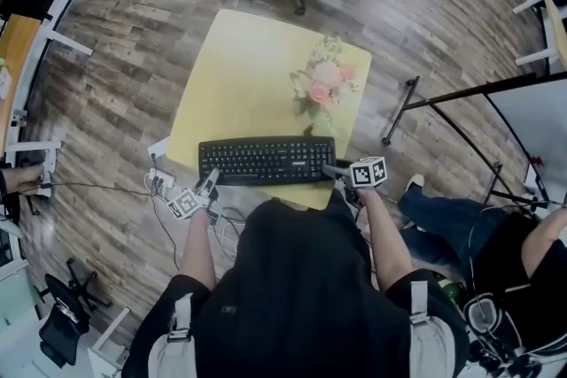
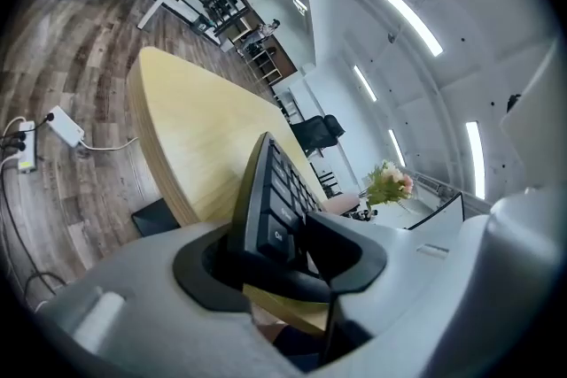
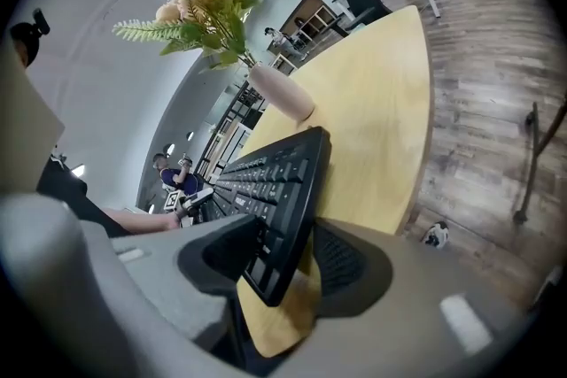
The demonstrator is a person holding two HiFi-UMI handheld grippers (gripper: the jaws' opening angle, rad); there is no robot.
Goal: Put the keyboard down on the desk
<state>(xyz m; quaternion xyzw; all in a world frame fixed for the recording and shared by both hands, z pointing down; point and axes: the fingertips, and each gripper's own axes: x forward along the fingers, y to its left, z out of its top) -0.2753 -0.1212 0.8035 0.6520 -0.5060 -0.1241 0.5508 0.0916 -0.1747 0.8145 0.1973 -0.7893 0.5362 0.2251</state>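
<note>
**Desk editor:** What does the head view show?

**Photographer:** A black keyboard [image 1: 266, 160] lies along the near edge of the yellow desk [image 1: 232, 66]. The left gripper [image 1: 210, 181] is at one short end and the right gripper [image 1: 337, 171] at the other. A vase of flowers [image 1: 323, 88] stands just beyond.

**Desk editor:** And the left gripper view?

**Photographer:** The keyboard's end sits between the jaws, which stand apart. The pads appear to be off it.

**Desk editor:** The right gripper view?

**Photographer:** The jaws are wide, with a gap on the key side. The keyboard is between them, resting on the desk.

**Desk editor:** How would it handle?

**Photographer:** Probably light and stiff, in smooth plastic that could slip. The keys would give under pressure. It is best taken by the frame at both short ends and kept level.
</note>
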